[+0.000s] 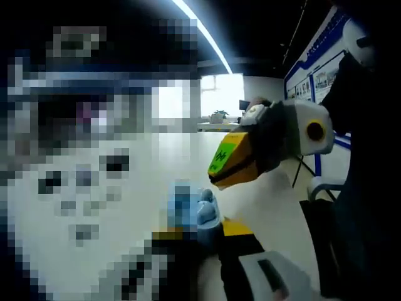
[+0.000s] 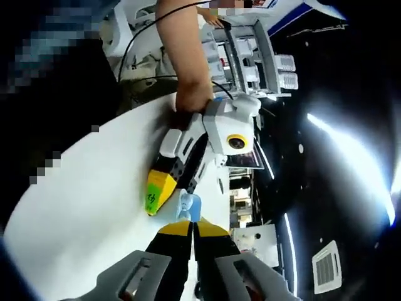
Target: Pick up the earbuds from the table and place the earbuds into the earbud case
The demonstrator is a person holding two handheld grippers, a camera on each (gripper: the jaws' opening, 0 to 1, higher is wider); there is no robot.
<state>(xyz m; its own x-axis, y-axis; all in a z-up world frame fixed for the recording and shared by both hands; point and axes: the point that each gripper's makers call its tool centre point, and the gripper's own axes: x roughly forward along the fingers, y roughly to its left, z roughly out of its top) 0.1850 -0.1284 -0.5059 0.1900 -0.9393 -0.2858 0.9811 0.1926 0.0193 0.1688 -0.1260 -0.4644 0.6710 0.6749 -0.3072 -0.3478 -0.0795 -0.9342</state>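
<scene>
Right gripper view has a person's hand (image 2: pixel 191 100) on the left hand-held gripper (image 2: pixel 153 199) over the white table (image 2: pixel 81 207). One blue earbud case (image 2: pixel 190 205) sits pinched in the right hand-held gripper (image 2: pixel 191 227), jaws closed; left's jaws, can't tell.

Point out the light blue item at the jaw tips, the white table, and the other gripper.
light blue item (image 2: pixel 190 205): right gripper view, its middle.
white table (image 2: pixel 81 213): right gripper view, bare top.
left gripper (image 2: pixel 156 191): right gripper view, yellow-green jaw tips.
</scene>
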